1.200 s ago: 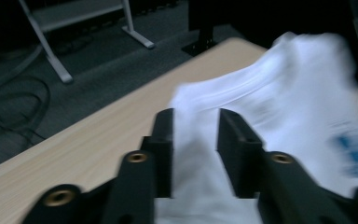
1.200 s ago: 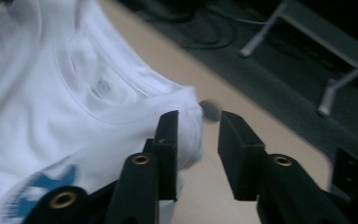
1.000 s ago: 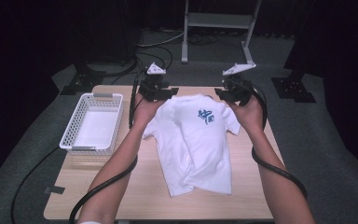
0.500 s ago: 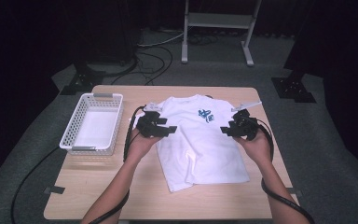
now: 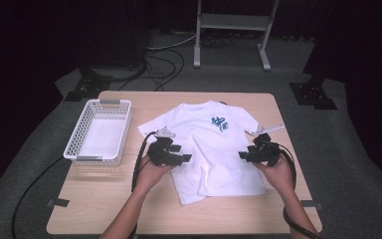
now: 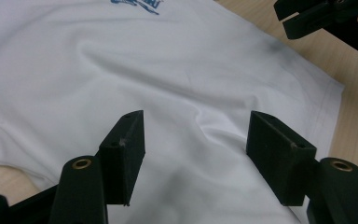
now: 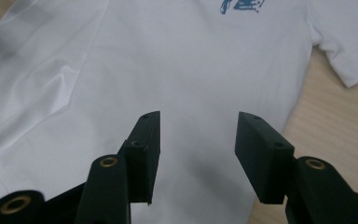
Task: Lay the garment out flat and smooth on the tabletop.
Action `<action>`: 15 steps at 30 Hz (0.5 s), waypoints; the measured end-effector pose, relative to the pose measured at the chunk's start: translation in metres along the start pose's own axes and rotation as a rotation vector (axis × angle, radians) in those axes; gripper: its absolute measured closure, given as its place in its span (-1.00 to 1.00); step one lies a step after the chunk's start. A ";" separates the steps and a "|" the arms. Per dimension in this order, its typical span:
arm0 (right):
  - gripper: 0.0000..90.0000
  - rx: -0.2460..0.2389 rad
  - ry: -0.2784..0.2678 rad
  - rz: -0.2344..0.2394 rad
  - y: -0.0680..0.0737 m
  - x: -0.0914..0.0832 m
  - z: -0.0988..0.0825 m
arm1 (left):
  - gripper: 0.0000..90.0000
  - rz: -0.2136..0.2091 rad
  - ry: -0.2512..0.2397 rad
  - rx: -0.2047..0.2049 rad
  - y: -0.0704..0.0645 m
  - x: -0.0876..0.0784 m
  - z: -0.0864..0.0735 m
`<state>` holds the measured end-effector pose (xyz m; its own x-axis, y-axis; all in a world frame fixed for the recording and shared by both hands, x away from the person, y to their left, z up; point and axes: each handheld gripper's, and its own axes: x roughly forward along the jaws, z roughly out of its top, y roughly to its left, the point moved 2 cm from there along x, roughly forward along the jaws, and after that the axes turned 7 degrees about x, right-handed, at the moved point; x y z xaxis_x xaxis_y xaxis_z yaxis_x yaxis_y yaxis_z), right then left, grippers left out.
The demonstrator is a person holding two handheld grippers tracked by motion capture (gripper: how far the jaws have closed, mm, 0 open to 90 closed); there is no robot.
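Over the white cotton T-shirt (image 5: 209, 149) on the wooden worktop (image 5: 104, 199), both grippers' fingers, left (image 5: 181, 159) and right (image 5: 242, 156), have just been opening, spread, nothing pinched.

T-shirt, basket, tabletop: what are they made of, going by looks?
T-shirt: soft matte white knit, likely cotton; it creases and drapes, with stitched hems and a blue print. Basket: white moulded plastic by the look of its rigid lattice walls. Table: pale wood or wood-look laminate with faint grain; which one is unclear.
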<state>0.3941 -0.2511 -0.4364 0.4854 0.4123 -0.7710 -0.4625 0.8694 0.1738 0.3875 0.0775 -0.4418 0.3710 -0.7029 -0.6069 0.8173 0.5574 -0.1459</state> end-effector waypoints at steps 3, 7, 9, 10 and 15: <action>0.11 0.010 0.011 0.005 0.000 0.001 -0.009 | -0.18 -0.021 0.013 -0.002 -0.006 0.001 -0.007; 0.10 0.022 0.026 0.014 0.000 0.003 -0.021 | -0.18 -0.051 0.035 -0.008 -0.016 0.001 -0.016; 0.10 0.028 0.031 0.014 0.000 0.004 -0.026 | -0.18 -0.063 0.047 -0.007 -0.020 0.001 -0.021; 0.10 0.032 0.032 0.017 0.000 0.004 -0.029 | -0.18 -0.069 0.052 -0.009 -0.023 0.001 -0.024; 0.10 0.033 0.036 0.022 0.002 0.005 -0.037 | -0.19 -0.098 0.070 -0.012 -0.033 -0.002 -0.037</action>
<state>0.3677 -0.2577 -0.4626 0.4476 0.4221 -0.7884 -0.4477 0.8689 0.2110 0.3438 0.0767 -0.4648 0.2575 -0.7220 -0.6422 0.8426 0.4931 -0.2165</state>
